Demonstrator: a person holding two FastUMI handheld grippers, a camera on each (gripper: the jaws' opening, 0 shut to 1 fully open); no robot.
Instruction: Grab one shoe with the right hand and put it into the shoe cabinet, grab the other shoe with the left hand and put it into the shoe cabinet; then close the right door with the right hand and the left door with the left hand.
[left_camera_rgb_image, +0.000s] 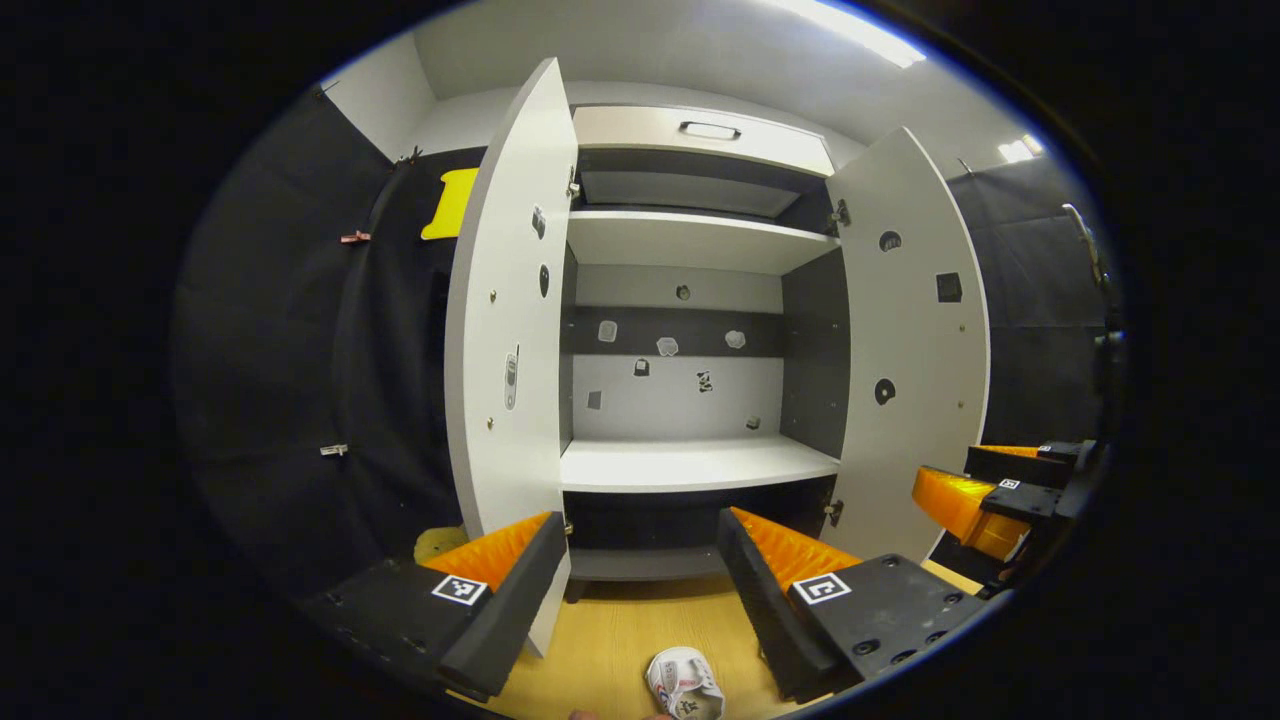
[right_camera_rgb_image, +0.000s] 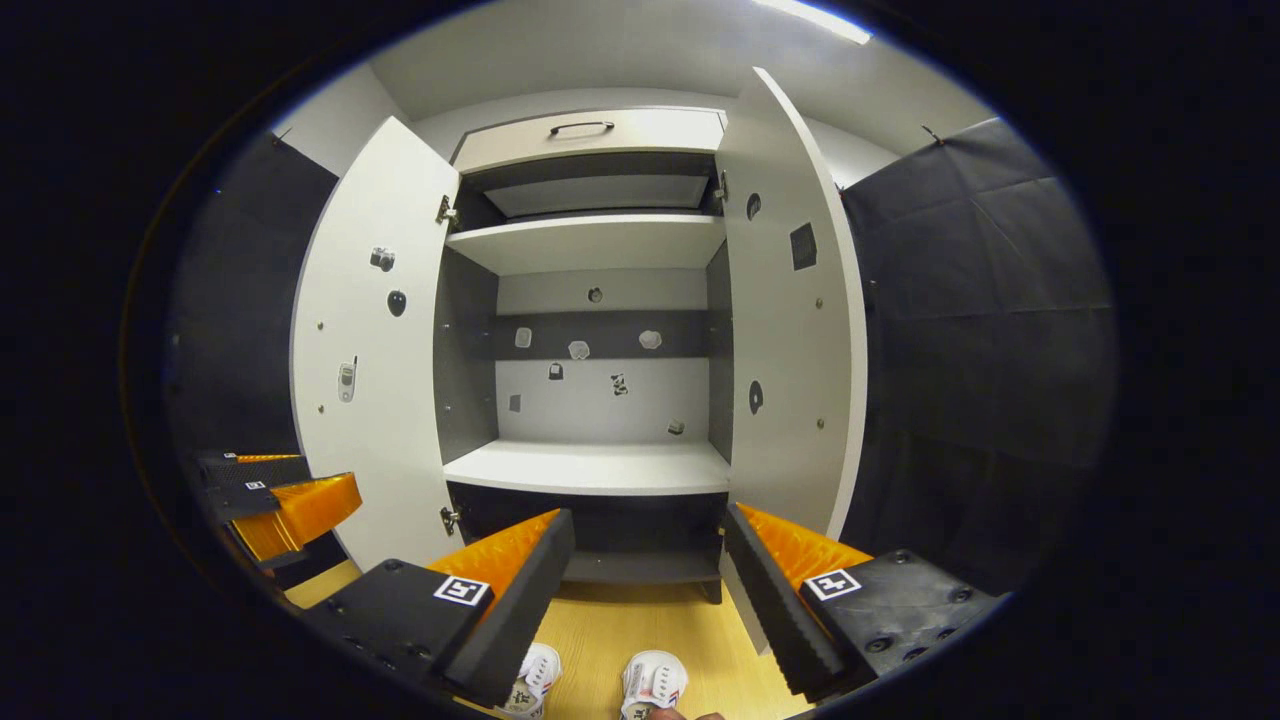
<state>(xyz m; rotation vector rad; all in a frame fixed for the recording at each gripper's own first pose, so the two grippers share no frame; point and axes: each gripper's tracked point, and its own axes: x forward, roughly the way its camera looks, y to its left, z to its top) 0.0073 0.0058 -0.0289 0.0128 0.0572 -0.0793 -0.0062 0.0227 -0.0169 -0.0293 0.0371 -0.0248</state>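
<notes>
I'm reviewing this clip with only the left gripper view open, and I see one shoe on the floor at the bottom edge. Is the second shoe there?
Observer: Yes. The right gripper view shows two shoes on the floor, the left shoe and the right shoe, side by side before the cabinet.
Operator: Is the right gripper holding anything?
Observer: No. The right gripper is open, with bare floor between its fingers.
Operator: And the right door's edge?
Observer: The right door stands wide open, its edge facing the camera.
</notes>
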